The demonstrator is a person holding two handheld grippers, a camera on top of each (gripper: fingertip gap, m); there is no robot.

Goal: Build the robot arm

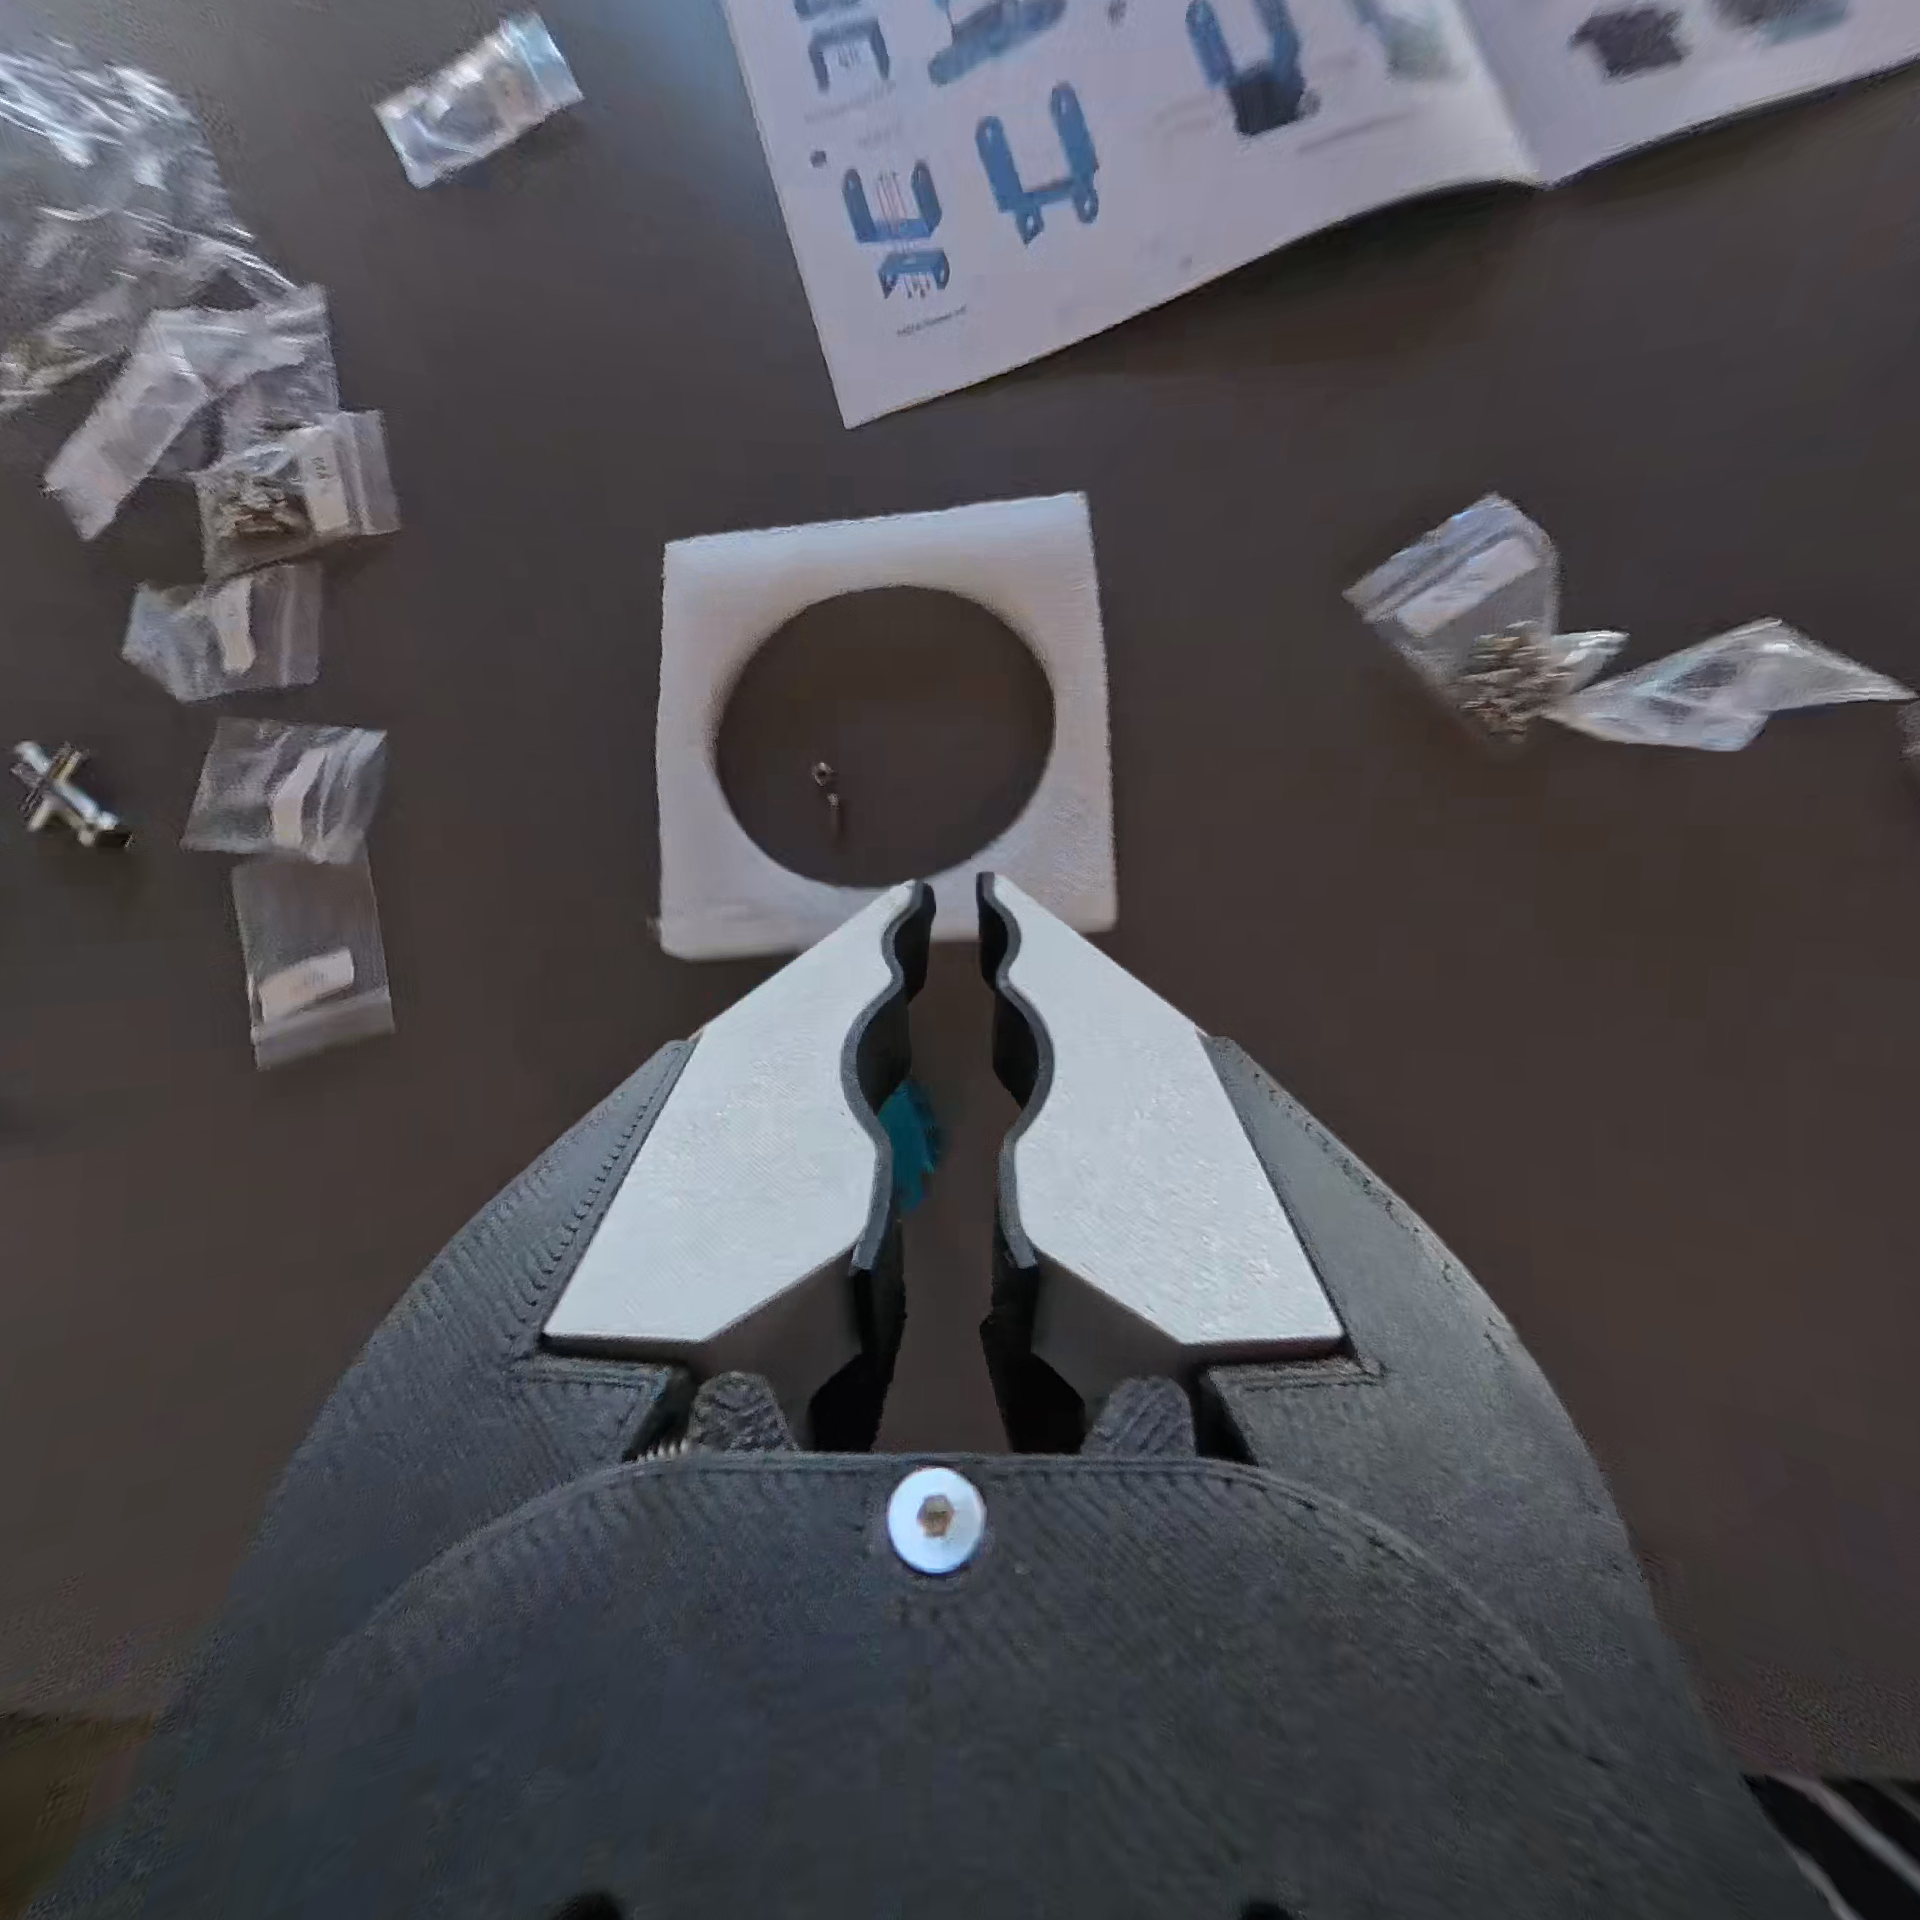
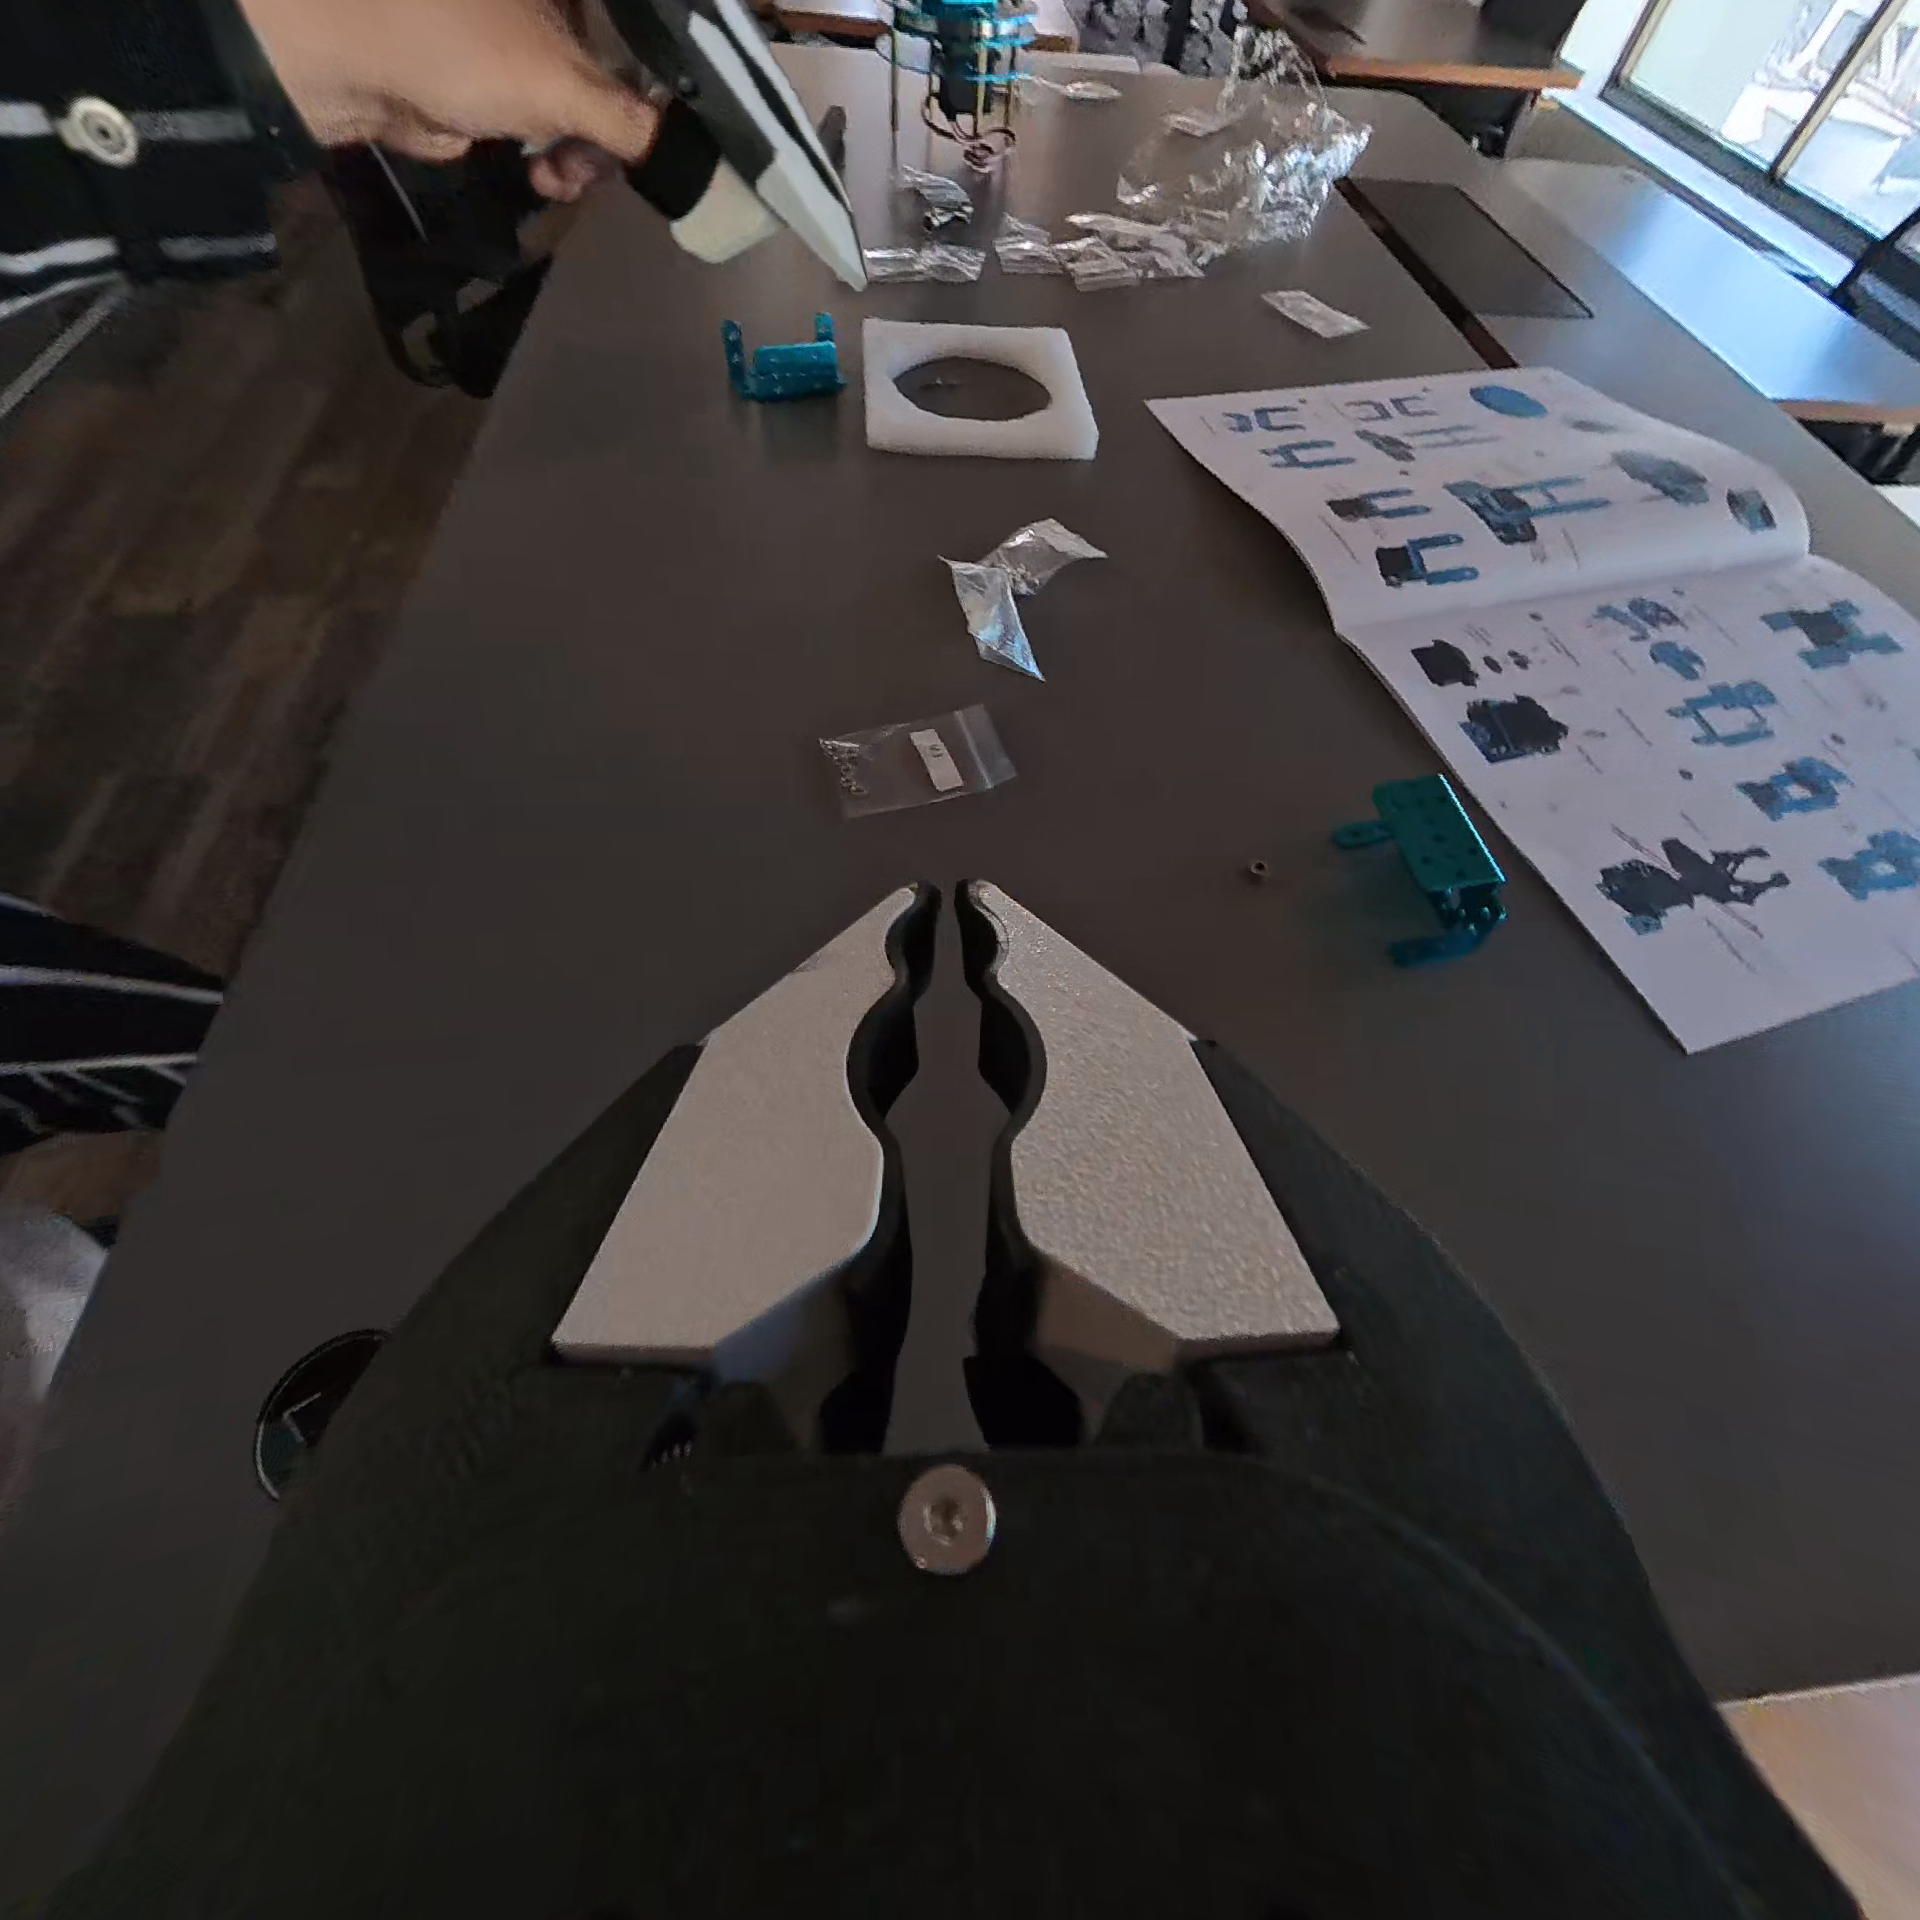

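My left gripper point(image 1: 956, 883) hovers over a dark table point(image 1: 1351, 1039) with its jaws nearly closed and nothing between them. Its tips point at the near edge of a white foam square point(image 1: 883, 551) with a round hole, where two small screws point(image 1: 828, 784) lie. A blue bracket point(image 1: 912, 1143) shows through the gap, below the fingers. In the right wrist view a hand holds that gripper point(image 2: 847, 265) just above the bracket point(image 2: 784, 364), which stands beside the foam point(image 2: 977, 436). My right gripper point(image 2: 945, 885) is shut and empty, low over the table, with a small bag of screws point(image 2: 914, 758) ahead of it.
A second blue bracket point(image 2: 1439, 862) and a small nut point(image 2: 1257, 868) lie to the right, on the edge of an open instruction booklet point(image 2: 1558, 623). Crumpled bags point(image 2: 1003, 603) lie mid-table. Several parts bags point(image 1: 281, 779) and a metal part point(image 1: 62, 795) lie left of the foam. There is about 35 cm between the tips of the two grippers. It is some 12 cm from my left tips to the white foam square point(image 1: 883, 551).
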